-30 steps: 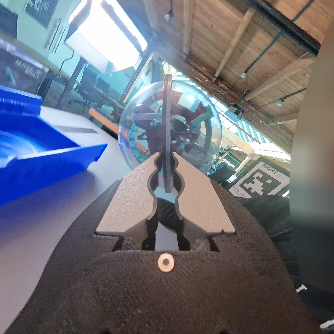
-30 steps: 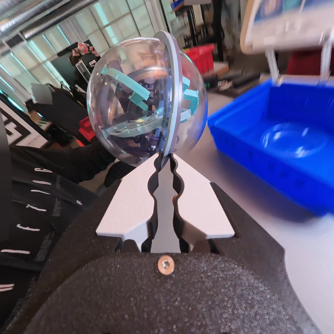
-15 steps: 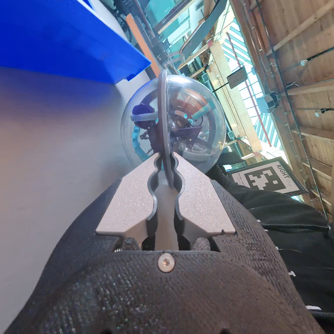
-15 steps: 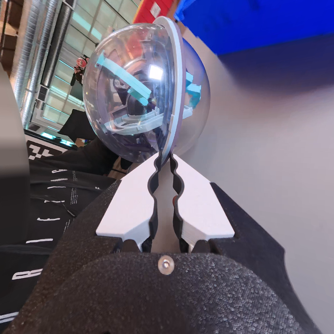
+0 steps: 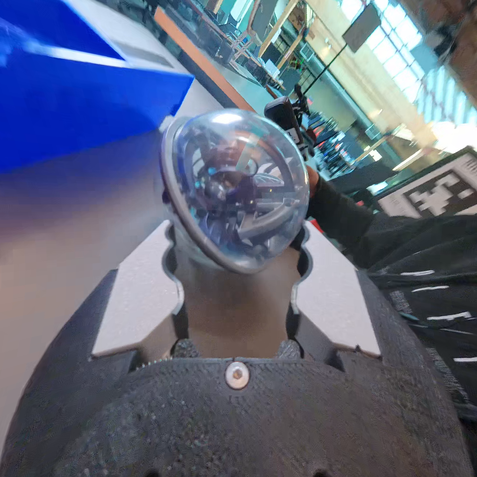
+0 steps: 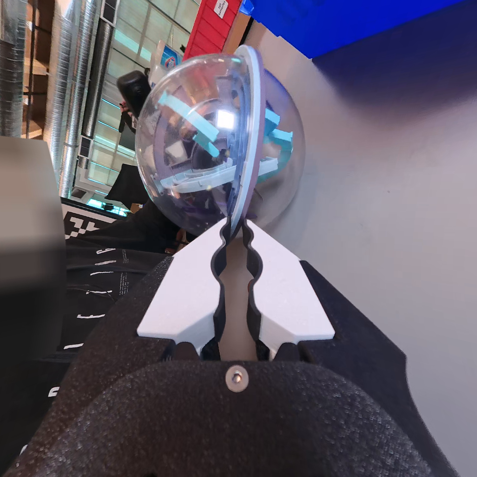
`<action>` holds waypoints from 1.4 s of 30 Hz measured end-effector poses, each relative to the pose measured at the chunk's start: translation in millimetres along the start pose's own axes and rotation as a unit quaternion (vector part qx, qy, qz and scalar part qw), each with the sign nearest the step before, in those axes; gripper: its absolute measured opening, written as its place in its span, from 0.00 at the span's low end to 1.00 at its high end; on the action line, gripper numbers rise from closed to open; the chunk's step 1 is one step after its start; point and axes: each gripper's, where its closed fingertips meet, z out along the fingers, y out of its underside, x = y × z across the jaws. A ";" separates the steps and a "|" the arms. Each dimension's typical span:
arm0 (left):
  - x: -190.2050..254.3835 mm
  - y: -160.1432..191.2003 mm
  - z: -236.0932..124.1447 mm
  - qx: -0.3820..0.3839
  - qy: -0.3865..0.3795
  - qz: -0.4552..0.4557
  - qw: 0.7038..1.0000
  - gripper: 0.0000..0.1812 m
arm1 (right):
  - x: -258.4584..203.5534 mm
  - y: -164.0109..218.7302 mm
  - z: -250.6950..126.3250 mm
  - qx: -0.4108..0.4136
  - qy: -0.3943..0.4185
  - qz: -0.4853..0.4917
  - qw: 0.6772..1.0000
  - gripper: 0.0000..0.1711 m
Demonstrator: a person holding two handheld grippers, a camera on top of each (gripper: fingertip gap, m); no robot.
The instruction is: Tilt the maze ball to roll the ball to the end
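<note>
Maze ball at centre frame of the left wrist view, clear shell with its grey equator ring slanted, above pale worktop; blue bin across the upper left. Left tool spread wide, fingers either side of the sphere's lower end, no pinch on the ring evident; contact too blurred to settle. Dark sleeve and a black-and-white marker board at right.

In the right wrist view: maze ball at upper centre, teal and grey tracks inside, ring near upright. Right tool drawn narrow, tips clamped on the ring's lower edge. Worktop filling the right side, blue bin in the upper right corner.

Small rolling ball not picked out anywhere in the tracks, so progress toward the end impossible to judge; tilting apparently mid-course, finish unconfirmed.
</note>
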 end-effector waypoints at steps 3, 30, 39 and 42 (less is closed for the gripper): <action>12.3 -11.3 5.8 -0.015 -0.007 0.102 0.995 0.65 | -0.2 -4.1 0.8 0.003 -0.001 -0.001 1.000 0.03; 0.1 -40.8 56.2 -0.110 0.023 0.174 0.978 0.63 | -10.5 -20.0 -4.3 0.052 0.184 -0.432 0.881 0.61; -8.8 -53.3 60.0 -0.081 0.049 0.119 0.988 0.58 | -11.6 -15.4 22.3 0.001 0.230 -0.541 0.809 0.70; -15.2 -58.4 57.2 -0.063 0.061 0.076 0.993 0.54 | -8.4 -21.2 24.9 0.006 0.232 -0.539 0.809 0.70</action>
